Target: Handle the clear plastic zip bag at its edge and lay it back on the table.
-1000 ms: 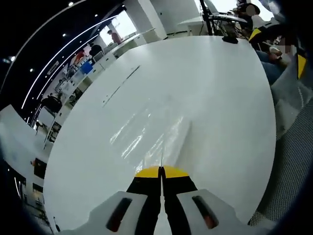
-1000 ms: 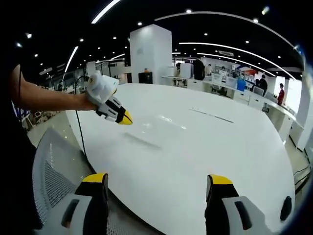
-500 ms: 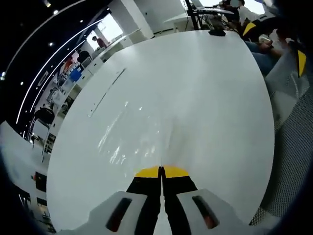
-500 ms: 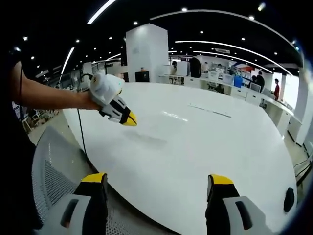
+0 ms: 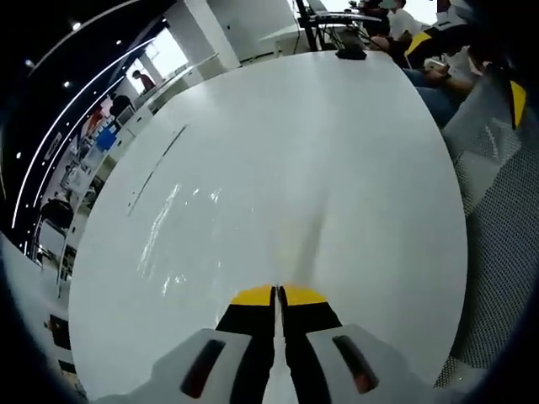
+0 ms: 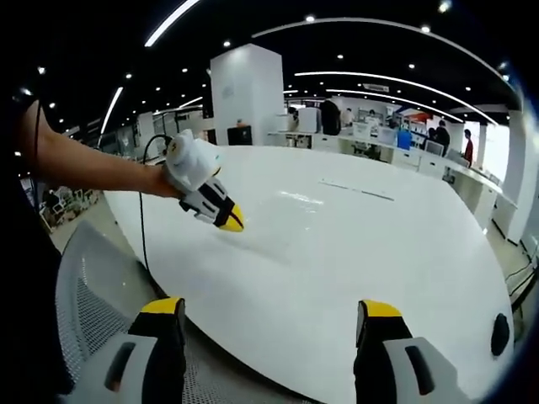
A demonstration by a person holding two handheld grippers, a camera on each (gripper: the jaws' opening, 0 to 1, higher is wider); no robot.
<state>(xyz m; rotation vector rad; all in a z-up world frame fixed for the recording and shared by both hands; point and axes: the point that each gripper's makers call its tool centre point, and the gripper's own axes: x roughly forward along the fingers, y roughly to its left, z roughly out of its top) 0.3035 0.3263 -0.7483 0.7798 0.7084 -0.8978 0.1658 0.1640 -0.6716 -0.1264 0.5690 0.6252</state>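
Left gripper (image 5: 276, 292): jaws closed, bag edge pinched.
Zip bag (image 5: 181, 244): thin, limp, slippery; spread ahead of jaws on table (image 5: 354, 168).
Right gripper (image 6: 268, 324): held wide, nothing held.
Hold point: edge judged best.

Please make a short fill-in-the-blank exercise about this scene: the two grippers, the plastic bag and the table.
1. The left gripper has its jaws ____.
2. The right gripper has its jaws ____.
3. The clear plastic zip bag lies on a table whose colour is ____.
4. The tips of both grippers are coloured ____.

Missing words: shut; open; white; yellow
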